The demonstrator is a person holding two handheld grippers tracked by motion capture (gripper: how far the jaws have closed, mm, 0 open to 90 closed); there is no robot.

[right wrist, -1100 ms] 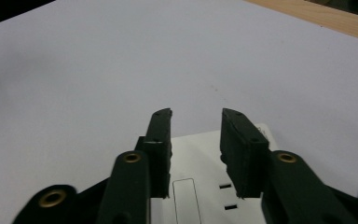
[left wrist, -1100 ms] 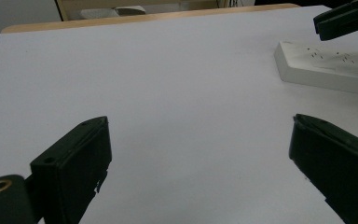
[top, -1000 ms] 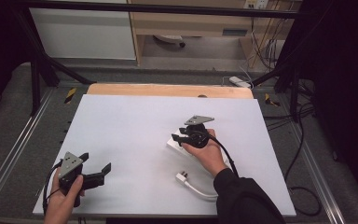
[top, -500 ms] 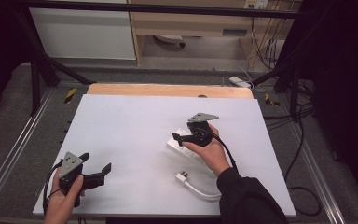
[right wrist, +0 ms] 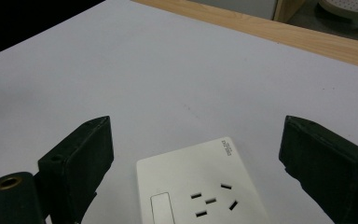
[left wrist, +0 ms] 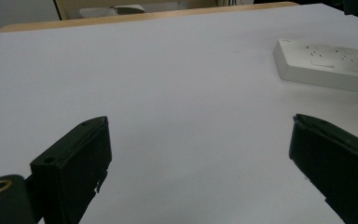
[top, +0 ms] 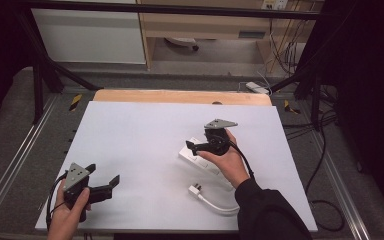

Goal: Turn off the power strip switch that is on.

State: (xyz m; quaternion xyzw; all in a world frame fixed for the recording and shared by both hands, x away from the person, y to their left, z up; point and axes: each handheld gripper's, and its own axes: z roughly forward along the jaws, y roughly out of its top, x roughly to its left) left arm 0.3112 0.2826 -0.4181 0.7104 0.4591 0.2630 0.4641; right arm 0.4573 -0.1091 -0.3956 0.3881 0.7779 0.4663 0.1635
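On the white bench, a little right of centre, lies the white power strip, flat, with its sockets facing up. My right gripper hovers over its far end. My right gripper's fingers have just been opening, and now they stand spread wide on either side of the strip's end without pressing on it, so nothing is pinched. In the right gripper view the strip's end, with its switch and one socket, sits between and a little below the fingers, apart from both.

Nearer to me and to the right of the strip lies its white plug, on the bench at the end of its cable, well apart from the sockets and plugged into nothing. My left gripper rests low at the near left corner of the bench, well apart from everything; its fingers are spread too, with only bare bench between them, and the strip shows far off to its right.

As I judge it, the strip has been set down and let go, so that placing looks done. What seems left is the plug: picking it up, and perhaps bringing it to the strip. Neither hand has yet reached for it.
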